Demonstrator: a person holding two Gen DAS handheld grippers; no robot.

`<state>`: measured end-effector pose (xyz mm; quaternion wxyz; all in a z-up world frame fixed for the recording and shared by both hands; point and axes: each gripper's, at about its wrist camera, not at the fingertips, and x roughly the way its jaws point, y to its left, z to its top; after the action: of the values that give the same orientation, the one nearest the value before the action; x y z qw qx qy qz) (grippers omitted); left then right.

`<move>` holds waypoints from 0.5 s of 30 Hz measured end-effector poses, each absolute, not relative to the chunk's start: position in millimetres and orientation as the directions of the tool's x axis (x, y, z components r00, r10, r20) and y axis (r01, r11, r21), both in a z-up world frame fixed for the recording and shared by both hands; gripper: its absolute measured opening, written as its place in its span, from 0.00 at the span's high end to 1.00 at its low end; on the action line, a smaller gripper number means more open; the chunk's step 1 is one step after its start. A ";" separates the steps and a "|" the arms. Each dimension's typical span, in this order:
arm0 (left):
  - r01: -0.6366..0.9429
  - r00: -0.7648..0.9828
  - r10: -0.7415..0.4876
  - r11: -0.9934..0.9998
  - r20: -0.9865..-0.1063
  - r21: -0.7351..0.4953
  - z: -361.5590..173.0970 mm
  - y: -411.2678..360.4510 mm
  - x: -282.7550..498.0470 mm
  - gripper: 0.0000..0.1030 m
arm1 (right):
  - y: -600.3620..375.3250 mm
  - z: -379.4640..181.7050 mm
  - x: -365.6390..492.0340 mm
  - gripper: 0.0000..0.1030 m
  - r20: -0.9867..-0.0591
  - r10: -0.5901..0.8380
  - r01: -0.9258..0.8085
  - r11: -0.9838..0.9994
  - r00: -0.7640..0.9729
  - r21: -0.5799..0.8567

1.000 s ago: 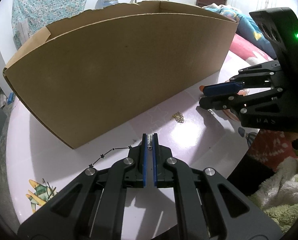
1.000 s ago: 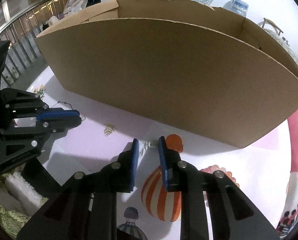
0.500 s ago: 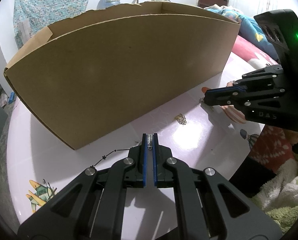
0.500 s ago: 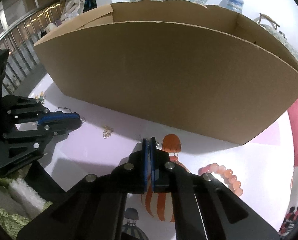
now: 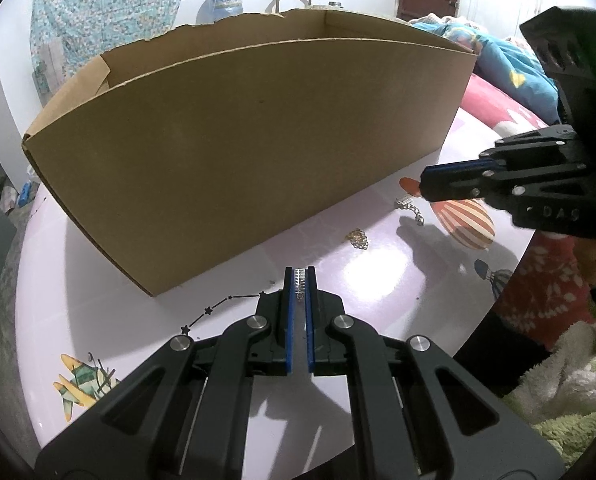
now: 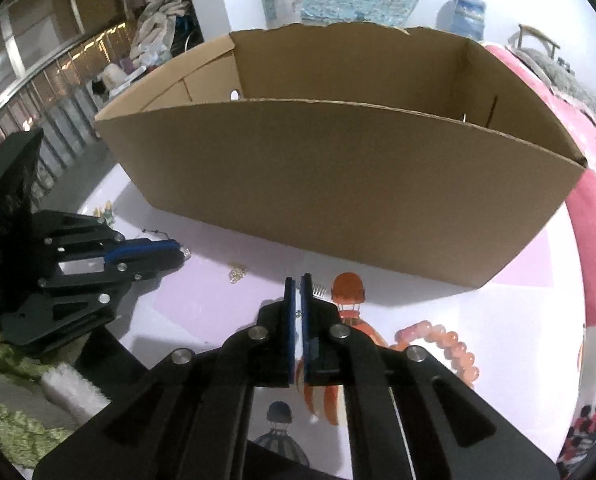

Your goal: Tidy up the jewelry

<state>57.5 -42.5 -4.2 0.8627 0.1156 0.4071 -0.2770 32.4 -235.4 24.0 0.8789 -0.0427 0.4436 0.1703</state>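
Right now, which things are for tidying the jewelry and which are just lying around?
For the job: left hand-held gripper, shut on a silver strand; right hand-held gripper, shut on a silver chain; gold chain; pink bead bracelet; black star chain; cardboard box.
Just lying about: water jug, blue patterned cloth, blankets.

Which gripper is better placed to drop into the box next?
Probably right: right gripper, shut on a silver chain, hangs clear of the table beside the box; left gripper, holding a silver piece, sits lower.
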 end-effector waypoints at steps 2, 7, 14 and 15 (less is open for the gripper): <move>0.573 0.517 -0.384 0.819 -0.765 -0.024 -3.9 -42.9 55.9 0.96 | -233.1 22.9 35.8 0.77 -0.796 0.251 -0.358 0.932 0.551 0.045; 0.576 0.516 -0.387 0.817 -0.765 -0.025 -4.3 -43.0 53.7 0.96 | -232.7 12.3 48.9 0.77 -0.824 0.259 -0.426 0.904 0.505 0.024; 0.572 0.516 -0.386 0.820 -0.765 -0.028 -4.4 -42.3 52.8 0.96 | -228.5 13.1 53.2 0.93 -0.830 0.277 -0.483 0.876 0.484 0.011; 0.571 0.515 -0.386 0.821 -0.765 -0.029 -4.6 -42.4 52.9 0.96 | -228.9 13.7 52.8 0.93 -0.828 0.279 -0.481 0.877 0.486 0.013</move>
<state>52.9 -42.4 -4.6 0.8630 0.1137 0.4068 -0.2772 52.8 -228.9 13.7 0.8549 -0.1106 0.4555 0.2223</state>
